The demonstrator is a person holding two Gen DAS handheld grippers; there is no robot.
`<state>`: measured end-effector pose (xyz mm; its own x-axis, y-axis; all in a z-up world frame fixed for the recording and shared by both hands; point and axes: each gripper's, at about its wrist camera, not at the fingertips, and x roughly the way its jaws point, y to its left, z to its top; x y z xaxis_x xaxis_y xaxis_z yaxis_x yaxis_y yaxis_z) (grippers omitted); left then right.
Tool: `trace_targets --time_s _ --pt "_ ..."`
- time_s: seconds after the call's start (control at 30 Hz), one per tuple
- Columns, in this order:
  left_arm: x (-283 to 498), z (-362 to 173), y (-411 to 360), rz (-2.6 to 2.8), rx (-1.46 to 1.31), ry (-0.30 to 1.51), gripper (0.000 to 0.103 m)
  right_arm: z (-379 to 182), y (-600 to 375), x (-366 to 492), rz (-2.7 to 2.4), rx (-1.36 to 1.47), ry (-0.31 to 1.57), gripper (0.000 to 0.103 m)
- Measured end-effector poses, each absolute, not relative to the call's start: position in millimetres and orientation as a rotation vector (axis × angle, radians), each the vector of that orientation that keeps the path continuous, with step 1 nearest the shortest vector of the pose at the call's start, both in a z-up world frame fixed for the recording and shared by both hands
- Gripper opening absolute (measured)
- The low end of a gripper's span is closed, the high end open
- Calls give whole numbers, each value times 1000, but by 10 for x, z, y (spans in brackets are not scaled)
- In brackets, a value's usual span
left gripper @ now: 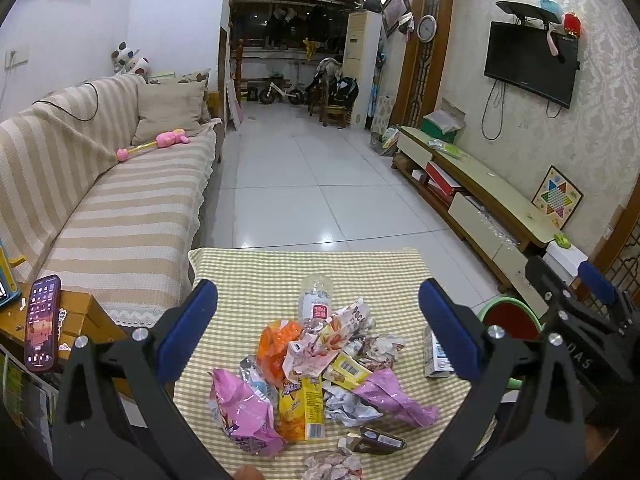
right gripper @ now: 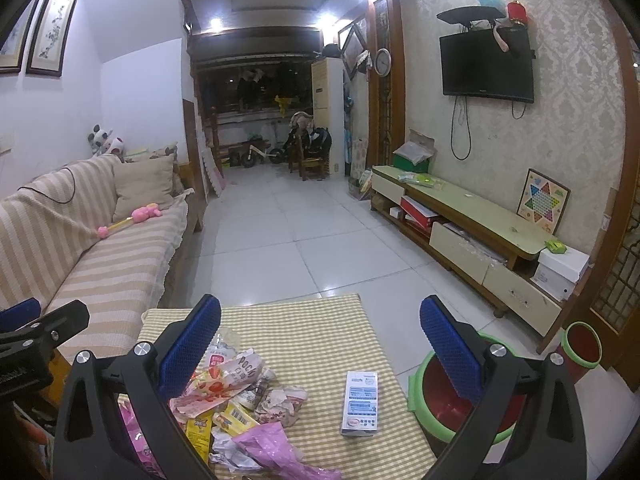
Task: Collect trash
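Both tongs, left (left gripper: 318, 320) and right (right gripper: 320, 336), gape empty above the trash pile (left gripper: 308, 380); carton (right gripper: 360, 402) near table's right edge.

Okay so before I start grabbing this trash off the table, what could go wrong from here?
Three risks, as I see it:
1. The plastic bottle lies on its side in the pile, so a nudge could roll it off the checkered table.
2. The wrappers overlap, so the left claw may lift several and drop some.
3. The red bin sits on the floor past the table edge, near the small carton. The right claw could knock the carton off.
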<state>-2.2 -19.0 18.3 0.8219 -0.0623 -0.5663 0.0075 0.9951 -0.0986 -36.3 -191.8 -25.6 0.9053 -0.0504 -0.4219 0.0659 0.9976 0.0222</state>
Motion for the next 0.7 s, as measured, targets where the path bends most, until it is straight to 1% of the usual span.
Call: trace_targets --time_s 0.5,0.7 --pt "32 155 -124 -65 -137 620 99 -202 -1917 -374 -139 -16 445 96" --pt "13 154 -88 -65 -144 600 99 -165 -1945 -395 -159 -18 445 96"
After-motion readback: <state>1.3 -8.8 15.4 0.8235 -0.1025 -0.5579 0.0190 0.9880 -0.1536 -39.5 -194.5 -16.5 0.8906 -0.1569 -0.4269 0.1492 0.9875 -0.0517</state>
